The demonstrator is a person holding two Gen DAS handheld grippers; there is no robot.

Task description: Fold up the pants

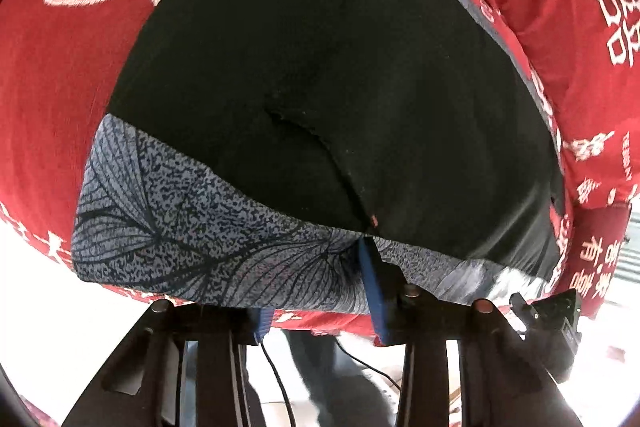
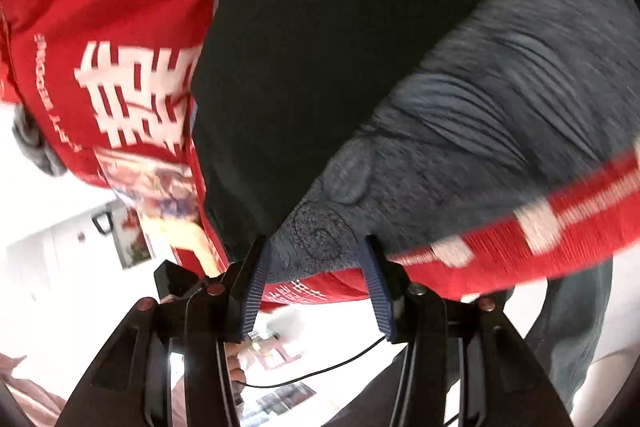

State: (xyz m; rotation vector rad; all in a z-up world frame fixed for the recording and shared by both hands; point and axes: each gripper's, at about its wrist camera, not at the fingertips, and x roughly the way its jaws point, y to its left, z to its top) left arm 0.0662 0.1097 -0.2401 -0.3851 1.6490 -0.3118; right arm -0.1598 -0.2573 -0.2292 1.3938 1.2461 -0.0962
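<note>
The pants (image 1: 328,75) are black with a grey-blue leaf-print waistband (image 1: 192,227). They lie on a red cloth with white characters (image 1: 52,79). My left gripper (image 1: 316,291) is open, its blue pads straddling the waistband edge; the left pad is mostly hidden under the fabric. In the right wrist view the black pants (image 2: 320,47) and the grey-blue printed part (image 2: 460,131) fill the frame. My right gripper (image 2: 316,283) is open, its blue pads (image 2: 252,291) on either side of the grey-blue edge.
The red cloth (image 2: 120,27) covers the table and hangs over its near edge. Below it are a white floor (image 2: 60,247), a black cable (image 2: 320,371) and the person's dark legs (image 1: 320,367). A folded red cloth (image 1: 560,7) lies at the right.
</note>
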